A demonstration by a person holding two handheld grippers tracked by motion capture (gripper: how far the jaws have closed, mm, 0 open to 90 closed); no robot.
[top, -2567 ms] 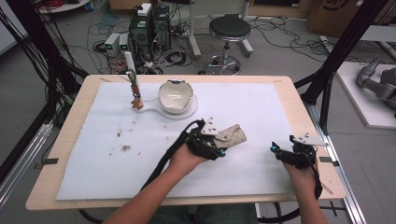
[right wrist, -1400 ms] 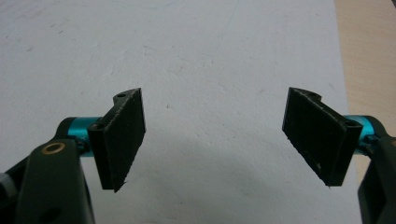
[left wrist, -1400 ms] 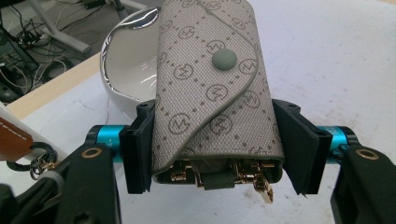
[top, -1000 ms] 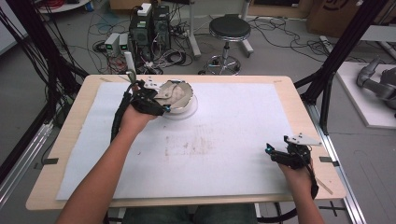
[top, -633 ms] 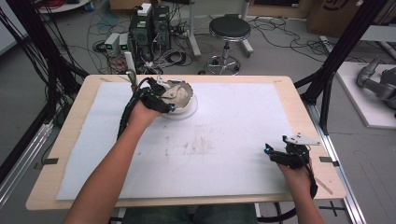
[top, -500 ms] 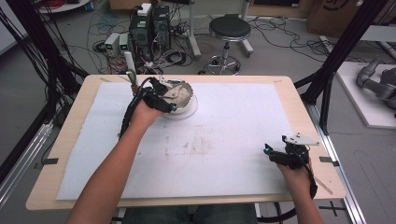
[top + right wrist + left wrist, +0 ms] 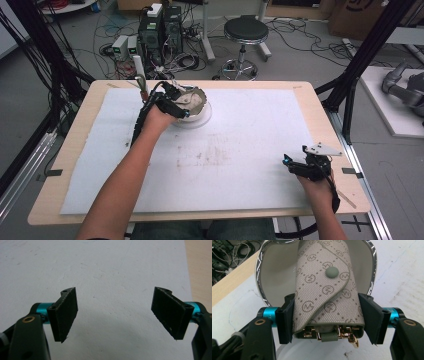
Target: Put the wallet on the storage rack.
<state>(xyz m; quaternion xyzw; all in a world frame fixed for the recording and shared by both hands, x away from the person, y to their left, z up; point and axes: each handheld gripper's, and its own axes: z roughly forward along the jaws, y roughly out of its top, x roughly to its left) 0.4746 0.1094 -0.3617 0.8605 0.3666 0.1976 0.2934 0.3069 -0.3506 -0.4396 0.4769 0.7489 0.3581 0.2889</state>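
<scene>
— Wooden tabletop [image 7: 75,165] under a white sheet [image 7: 235,145]: how much room is there at the near edge?

— Plenty. The sheet's middle lies bare save for faint brownish marks [image 7: 205,156]. Near the front right corner the right gripper [image 7: 295,166] sits low over the sheet, close to its right border, with a strip of bare wood just beyond the fingers on that side. In the right gripper view its fingers [image 7: 65,312] stand wide apart with only white sheet between them, gripping nothing.

— And the person's right hand?

— The right hand [image 7: 320,182] comes in from the bottom edge, wrist short and straight, grey plate on top of the gripper.

— Farther out?

— The left forearm reaches long across the sheet toward the far left, where the left gripper [image 7: 179,102] is at a white bowl [image 7: 200,117] with a shiny rim. In the left gripper view its fingers [image 7: 284,322] are closed on both sides of a beige patterned key pouch [image 7: 327,295], flap snapped, gold hooks showing at the end nearest the camera. The pouch runs forward from between the fingers over the bowl's hollow.

— Beyond the fingers?

— The bowl's far rim, then the tabletop's back edge close behind; a slim upright thing [image 7: 140,75] stands just left of the gripper. On the floor past that, a stool [image 7: 245,32] and cabled boxes [image 7: 155,27].
</scene>
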